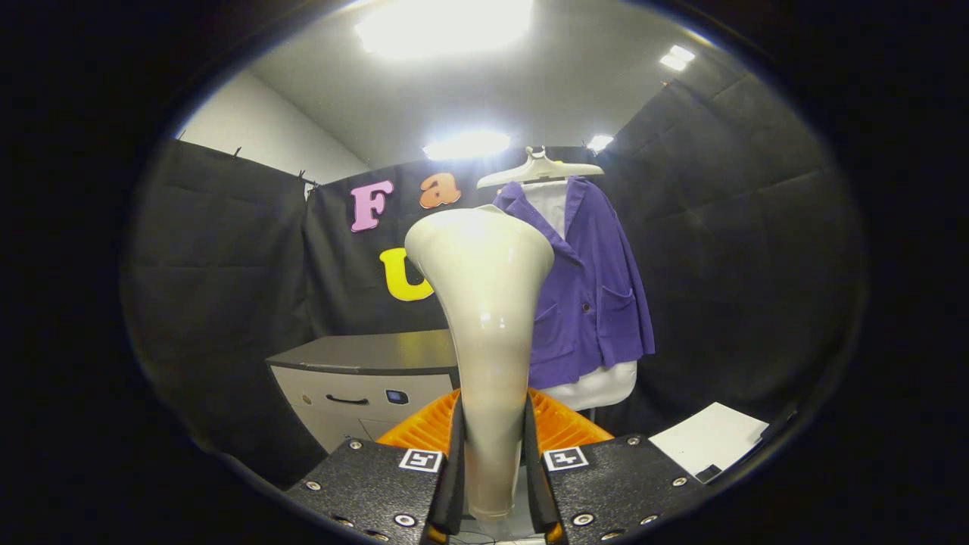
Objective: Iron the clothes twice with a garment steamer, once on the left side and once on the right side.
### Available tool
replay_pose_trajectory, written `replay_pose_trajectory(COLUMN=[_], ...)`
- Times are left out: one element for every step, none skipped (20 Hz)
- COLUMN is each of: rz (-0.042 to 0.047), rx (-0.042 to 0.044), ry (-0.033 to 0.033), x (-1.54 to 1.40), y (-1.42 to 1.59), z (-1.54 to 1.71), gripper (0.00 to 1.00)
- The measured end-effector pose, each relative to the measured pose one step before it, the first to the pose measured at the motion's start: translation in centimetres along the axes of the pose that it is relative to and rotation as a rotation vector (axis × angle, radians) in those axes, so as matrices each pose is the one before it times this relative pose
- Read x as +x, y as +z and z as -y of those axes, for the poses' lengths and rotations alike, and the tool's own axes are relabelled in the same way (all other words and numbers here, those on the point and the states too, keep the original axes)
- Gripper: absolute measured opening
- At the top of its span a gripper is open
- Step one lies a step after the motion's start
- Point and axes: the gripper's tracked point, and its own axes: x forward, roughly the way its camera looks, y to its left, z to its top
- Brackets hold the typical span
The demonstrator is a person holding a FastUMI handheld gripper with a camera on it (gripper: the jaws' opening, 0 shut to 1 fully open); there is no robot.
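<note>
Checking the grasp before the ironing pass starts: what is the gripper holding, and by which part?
The gripper is shut on the cream garment steamer, both fingers pressing on its narrow handle end; its wide head flares upward ahead of the fingers.

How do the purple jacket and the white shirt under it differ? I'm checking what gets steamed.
The purple jacket is the outer layer, hanging open; the white shirt shows only at the collar and the hem. Both hang on one white hanger, beyond the steamer head that the gripper fingers clamp.

Gripper [492, 484] upright, both fingers [455, 469] clamping steamer handle [488, 363].
</note>
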Motion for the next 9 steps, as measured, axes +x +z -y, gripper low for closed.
replay_pose_trajectory(rz=[-0.00042, -0.00457, -0.00169, 0.00232, 0.00166, -0.00132, -0.00083, -0.00304, -0.00171], rx=[0.00752, 0.00641, 0.00342, 0.0027, 0.00149, -0.00065, 0.00088, 0.00006, 0.00059], ry=[-0.00214, -0.00266, -0.00457, -0.00344, -0.00095, -0.00034, -0.00112, -0.00007, 0.00082], x=[0.042, 0.03, 0.046, 0.065, 0.042, 0.031, 0.099, 0.13, 0.124], y=[-0.114, -0.021, -0.02, 0.137, 0.066, -0.01, 0.019, -0.138, -0.005], z=[0.112, 0.127, 0.192, 0.109, 0.048, -0.011, 0.026, 0.0, -0.039], gripper=[0.34, 0.34, 0.34, 0.34, 0.34, 0.34, 0.34, 0.34, 0.34])
